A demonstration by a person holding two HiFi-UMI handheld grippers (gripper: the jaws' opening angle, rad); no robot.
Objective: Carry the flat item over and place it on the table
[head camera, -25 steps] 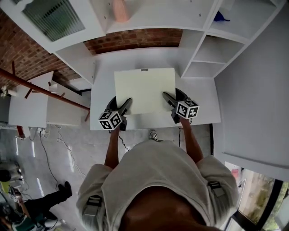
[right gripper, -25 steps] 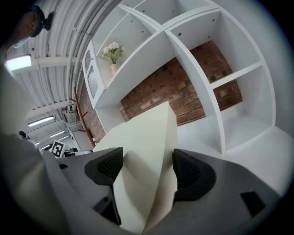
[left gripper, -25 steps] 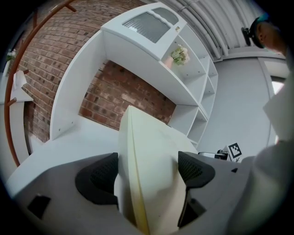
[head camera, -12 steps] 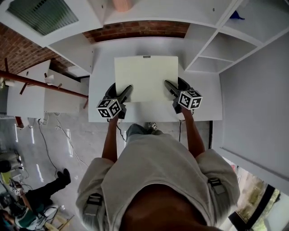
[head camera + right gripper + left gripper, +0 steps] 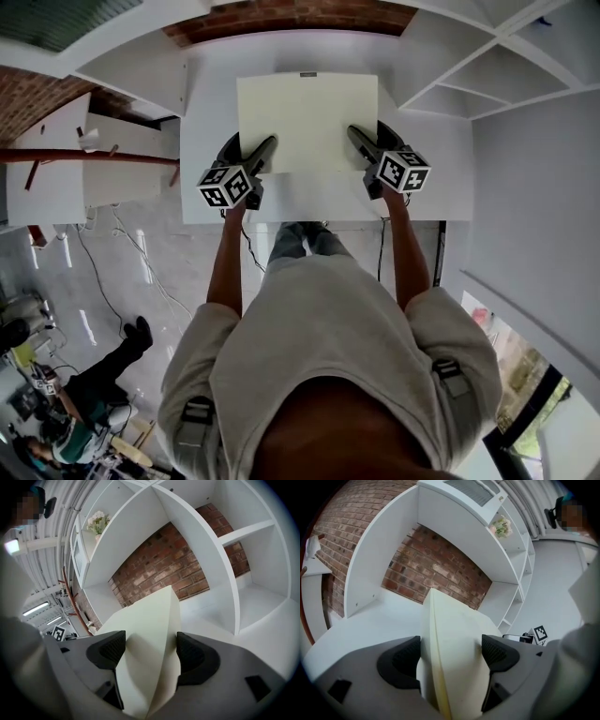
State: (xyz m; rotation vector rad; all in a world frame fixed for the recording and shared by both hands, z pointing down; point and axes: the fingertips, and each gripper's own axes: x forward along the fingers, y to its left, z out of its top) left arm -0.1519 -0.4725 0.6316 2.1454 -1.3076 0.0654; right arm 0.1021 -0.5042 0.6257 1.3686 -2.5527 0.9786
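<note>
Foam sheet [image 5: 307, 122], pale yellow and flat, sits in the upper middle of the head view over the white table [image 5: 319, 199], and honestly I can't tell if it's resting on the top or hanging just above it. Left gripper [image 5: 262, 155] is clamped on the sheet's lower left edge and the right gripper [image 5: 361, 142] on the lower right edge. Both gripper views show the black pads [image 5: 399, 660] pinching the soft edge so it buckles a bit. Brick wall [image 5: 291, 11] and white shelves [image 5: 497, 70] fill the top of the frame.
</note>
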